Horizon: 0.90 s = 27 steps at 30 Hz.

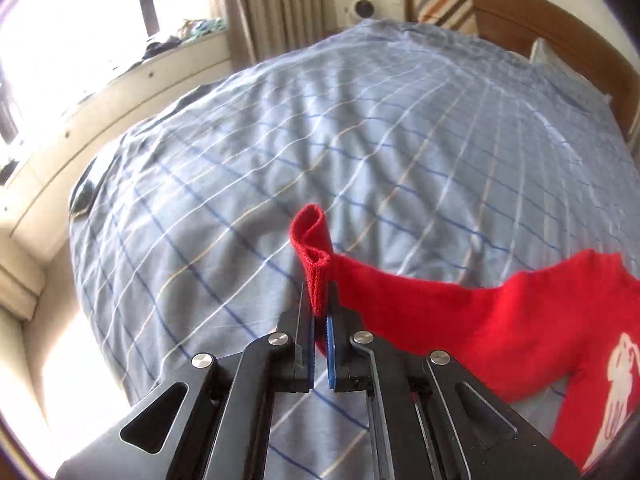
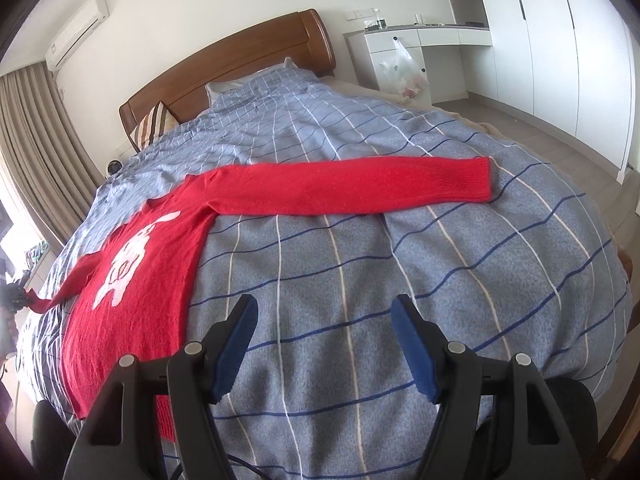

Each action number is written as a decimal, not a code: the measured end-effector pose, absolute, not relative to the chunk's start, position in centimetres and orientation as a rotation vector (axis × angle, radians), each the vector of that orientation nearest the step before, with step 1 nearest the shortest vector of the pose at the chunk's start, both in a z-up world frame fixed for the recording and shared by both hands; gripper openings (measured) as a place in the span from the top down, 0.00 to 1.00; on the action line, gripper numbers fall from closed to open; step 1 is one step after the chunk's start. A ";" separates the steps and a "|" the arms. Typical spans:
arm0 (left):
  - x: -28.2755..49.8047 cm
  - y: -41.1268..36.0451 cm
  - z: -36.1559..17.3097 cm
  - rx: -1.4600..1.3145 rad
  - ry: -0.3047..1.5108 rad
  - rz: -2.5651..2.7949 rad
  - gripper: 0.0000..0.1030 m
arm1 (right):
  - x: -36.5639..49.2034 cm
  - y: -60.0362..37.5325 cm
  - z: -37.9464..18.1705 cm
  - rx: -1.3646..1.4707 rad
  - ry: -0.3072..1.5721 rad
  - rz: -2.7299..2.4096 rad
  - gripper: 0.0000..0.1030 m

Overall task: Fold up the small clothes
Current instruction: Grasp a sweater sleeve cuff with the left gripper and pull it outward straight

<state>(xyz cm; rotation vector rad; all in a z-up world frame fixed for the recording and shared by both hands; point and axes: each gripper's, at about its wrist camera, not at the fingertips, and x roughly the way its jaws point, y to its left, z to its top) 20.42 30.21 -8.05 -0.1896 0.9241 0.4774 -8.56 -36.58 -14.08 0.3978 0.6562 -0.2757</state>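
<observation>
A small red sweater (image 2: 136,264) with a white rabbit print lies face up on the blue checked bed cover (image 2: 400,280). My left gripper (image 1: 319,312) is shut on the cuff of one sleeve (image 1: 312,240), lifting it a little off the bed; the rest of the sweater (image 1: 500,328) trails to the right. The other sleeve (image 2: 352,190) lies stretched flat across the bed. My right gripper (image 2: 324,344) is open and empty, above the cover just right of the sweater's hem.
A wooden headboard (image 2: 240,60) and striped pillow (image 2: 150,124) stand at the head of the bed. A window ledge (image 1: 100,96) with curtains runs along the left. White wardrobes (image 2: 560,40) and a desk with a plastic bag (image 2: 404,72) stand at the right.
</observation>
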 end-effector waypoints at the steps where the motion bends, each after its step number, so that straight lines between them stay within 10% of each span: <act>1: 19.9 31.1 -8.8 -0.206 0.931 0.505 0.97 | -8.4 -36.3 -14.2 0.392 0.660 -0.273 0.33; 27: 18.9 33.7 -15.2 -0.290 0.958 0.534 0.94 | -8.6 -36.1 -14.9 0.375 0.660 -0.319 0.33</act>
